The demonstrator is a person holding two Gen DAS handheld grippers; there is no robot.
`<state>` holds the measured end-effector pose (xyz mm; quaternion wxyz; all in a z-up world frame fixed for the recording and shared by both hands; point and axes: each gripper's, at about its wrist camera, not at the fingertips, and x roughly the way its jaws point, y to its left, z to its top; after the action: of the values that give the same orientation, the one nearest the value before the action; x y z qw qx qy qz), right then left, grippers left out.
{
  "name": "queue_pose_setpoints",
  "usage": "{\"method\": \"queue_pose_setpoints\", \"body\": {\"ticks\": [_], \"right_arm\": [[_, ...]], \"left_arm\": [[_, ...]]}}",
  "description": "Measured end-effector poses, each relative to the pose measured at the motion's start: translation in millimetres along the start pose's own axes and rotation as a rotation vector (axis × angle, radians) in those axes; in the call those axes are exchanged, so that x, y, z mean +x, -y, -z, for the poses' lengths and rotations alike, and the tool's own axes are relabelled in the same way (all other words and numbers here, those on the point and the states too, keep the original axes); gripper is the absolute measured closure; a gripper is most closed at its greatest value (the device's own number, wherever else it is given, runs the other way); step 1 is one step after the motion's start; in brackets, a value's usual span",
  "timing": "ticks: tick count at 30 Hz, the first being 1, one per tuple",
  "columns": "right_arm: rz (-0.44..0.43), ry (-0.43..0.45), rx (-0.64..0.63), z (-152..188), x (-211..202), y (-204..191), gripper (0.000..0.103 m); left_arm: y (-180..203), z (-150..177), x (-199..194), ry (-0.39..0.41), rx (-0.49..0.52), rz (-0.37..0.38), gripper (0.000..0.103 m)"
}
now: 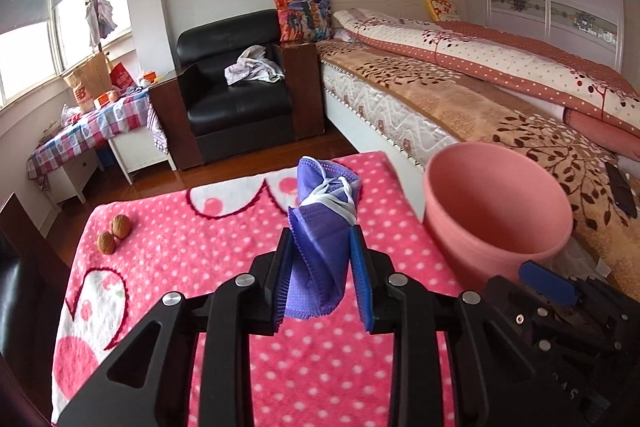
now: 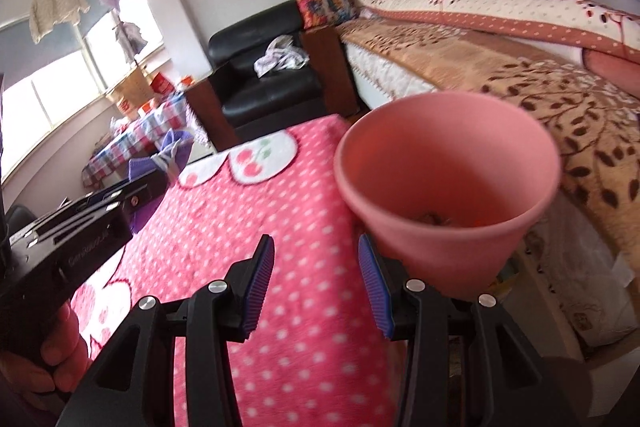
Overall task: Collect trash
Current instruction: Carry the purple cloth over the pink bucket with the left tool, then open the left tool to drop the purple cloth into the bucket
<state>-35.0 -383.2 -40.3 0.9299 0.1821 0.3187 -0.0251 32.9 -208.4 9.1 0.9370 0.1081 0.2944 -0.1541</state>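
Note:
My left gripper is shut on a folded purple face mask with white ear loops and holds it above the pink dotted blanket. A pink bin stands to its right at the blanket's right edge; in the right wrist view the bin shows bits of trash at its bottom. My right gripper is open and empty, just left of the bin's base. The mask also shows in the right wrist view, held by the left gripper at the left.
Two walnuts lie on the blanket's far left. A bed runs along the right behind the bin. A black armchair with crumpled cloth and a checked-cloth table stand beyond.

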Motion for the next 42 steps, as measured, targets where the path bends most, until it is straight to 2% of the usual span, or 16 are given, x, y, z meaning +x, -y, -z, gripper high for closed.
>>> {"method": "queue_pose_setpoints", "body": {"ticks": [8, 17, 30, 42], "right_arm": [[0.060, 0.059, 0.052, -21.6, -21.2, 37.3, 0.059], [0.095, 0.066, 0.070, -31.2, -26.3, 67.7, 0.059], [0.136, 0.050, 0.077, -50.0, -10.1, 100.3, 0.059], [0.146, 0.013, 0.078, -57.8, 16.3, 117.6, 0.059]], "left_arm": [[44.9, -21.0, -5.6, 0.046, 0.067, 0.054, 0.075], [86.7, -36.0, 11.7, 0.041, 0.108, 0.092, 0.075], [129.4, -48.4, 64.3, -0.030, 0.137, 0.125, 0.075], [141.4, -45.2, 97.3, -0.086, 0.148, 0.141, 0.075]]}}
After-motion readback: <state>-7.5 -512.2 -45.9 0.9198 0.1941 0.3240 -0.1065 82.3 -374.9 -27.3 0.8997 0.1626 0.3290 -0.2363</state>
